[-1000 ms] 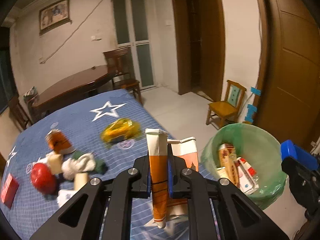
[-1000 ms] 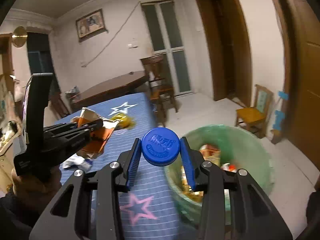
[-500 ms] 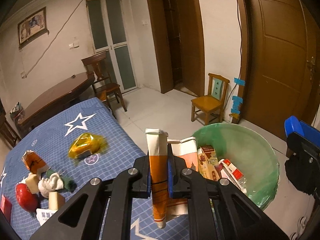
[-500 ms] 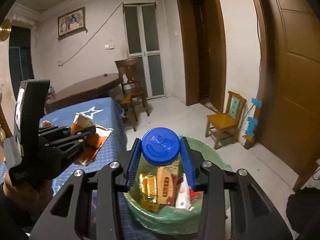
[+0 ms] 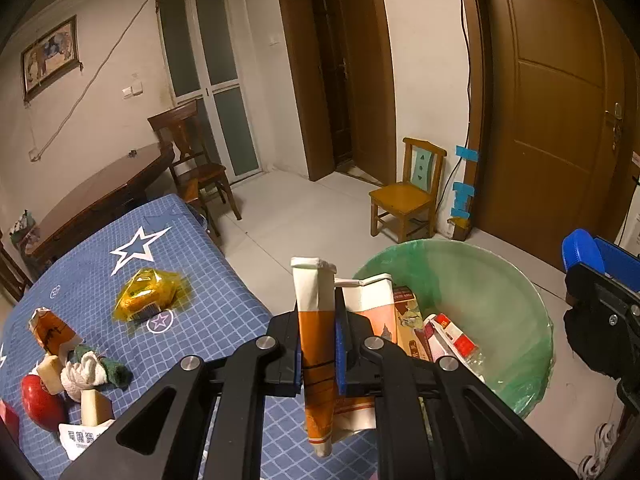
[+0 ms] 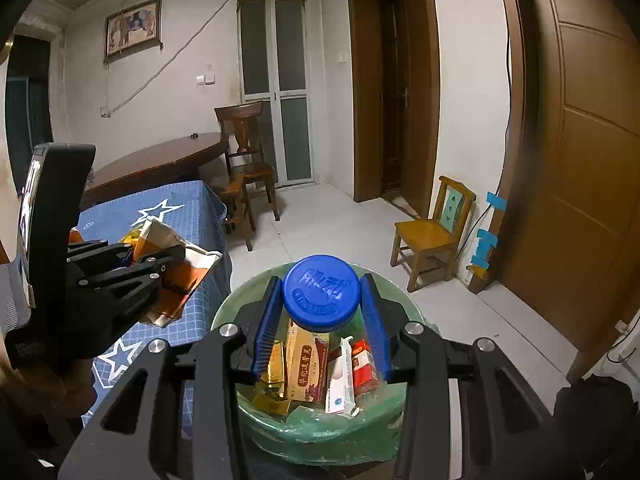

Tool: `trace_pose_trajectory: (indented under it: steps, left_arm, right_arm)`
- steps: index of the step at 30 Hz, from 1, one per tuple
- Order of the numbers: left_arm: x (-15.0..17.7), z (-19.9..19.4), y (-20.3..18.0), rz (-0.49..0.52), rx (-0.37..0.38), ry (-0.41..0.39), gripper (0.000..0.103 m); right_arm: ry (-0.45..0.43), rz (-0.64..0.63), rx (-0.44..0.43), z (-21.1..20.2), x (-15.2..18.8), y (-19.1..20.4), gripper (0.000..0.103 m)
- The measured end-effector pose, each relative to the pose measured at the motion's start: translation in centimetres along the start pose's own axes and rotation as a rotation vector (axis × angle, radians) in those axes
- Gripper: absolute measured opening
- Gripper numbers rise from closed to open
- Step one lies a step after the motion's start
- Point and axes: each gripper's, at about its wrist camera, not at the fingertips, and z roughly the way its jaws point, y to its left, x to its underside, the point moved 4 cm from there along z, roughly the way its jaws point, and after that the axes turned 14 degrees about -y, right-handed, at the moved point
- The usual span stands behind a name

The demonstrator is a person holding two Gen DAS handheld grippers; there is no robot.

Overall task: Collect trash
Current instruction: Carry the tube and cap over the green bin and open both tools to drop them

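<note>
My left gripper [image 5: 318, 354] is shut on a flattened orange and white carton [image 5: 316, 336] and holds it above the table's right edge, beside the bin; it also shows in the right wrist view [image 6: 176, 264]. My right gripper [image 6: 322, 320] holds a clear bottle with a blue cap [image 6: 321, 288] between its blue pads, directly over the green-lined trash bin [image 6: 320, 436]. The bin [image 5: 516, 316] holds several boxes and wrappers. More trash lies on the blue star tablecloth [image 5: 200, 280]: a yellow wrapper [image 5: 150, 294], an orange carton [image 5: 50, 330], a red ball [image 5: 40, 400], wads of tissue [image 5: 82, 372].
A small wooden chair [image 5: 408, 196] stands by the wall behind the bin. A dark wooden table [image 5: 100, 192] with a tall chair [image 5: 192, 160] is beyond the blue table. A brown door [image 5: 560, 100] is on the right. The floor between them is pale tile.
Both grippers have swung right from the table toward the bin. The right gripper with the bottle now hangs over the bin's opening. The left gripper's carton has come closer to the bin.
</note>
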Motion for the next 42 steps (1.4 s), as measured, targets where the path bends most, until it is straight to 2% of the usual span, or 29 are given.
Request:
trace_pose_trajectory:
  steps: [12,18,21,36,37,39,40,41,42]
  left_arm:
    - [0.5,0.4,-0.4,0.009,0.024,0.021,0.013]
    - [0.9,1.5,-0.6,-0.008,0.181,0.072,0.013]
    - [0.9,2.0,-0.7,0.005,0.235,0.081,0.013]
    - [-1.0,4.0,-1.5,-0.012,0.323,0.052,0.013]
    - [-1.2,4.1,-1.6,-0.011,0.338,0.049,0.014]
    - [-1.4,4.5,-1.9,0.004,0.356,0.049,0.03]
    - [-1.5,4.7,-1.9,0.017,0.338,0.052,0.058]
    - [-1.5,5.0,-1.6,0.022,0.302,0.05,0.072]
    - [-1.5,5.0,-1.3,0.02,0.287,0.039,0.072]
  right_arm:
    - [0.019,-0.021,0.01,0.2,-0.2,-0.1,0.038]
    - [0.035,-0.009,-0.009,0.8,-0.7,-0.5,0.038]
    - [0.037,-0.01,-0.014,0.9,-0.9,-0.8,0.038]
    - [0.094,-0.015,0.003,3.3,-0.4,-2.0,0.038]
    - [0.097,-0.015,0.001,3.5,-0.4,-2.0,0.038]
    - [0.117,-0.028,-0.016,4.2,-0.4,-1.7,0.039]
    - [0.125,-0.034,-0.016,4.6,-0.3,-1.6,0.042]
    - [0.129,-0.036,-0.006,4.8,-0.3,-1.7,0.054]
    - [0.121,-0.029,-0.003,5.0,-0.4,-1.8,0.057]
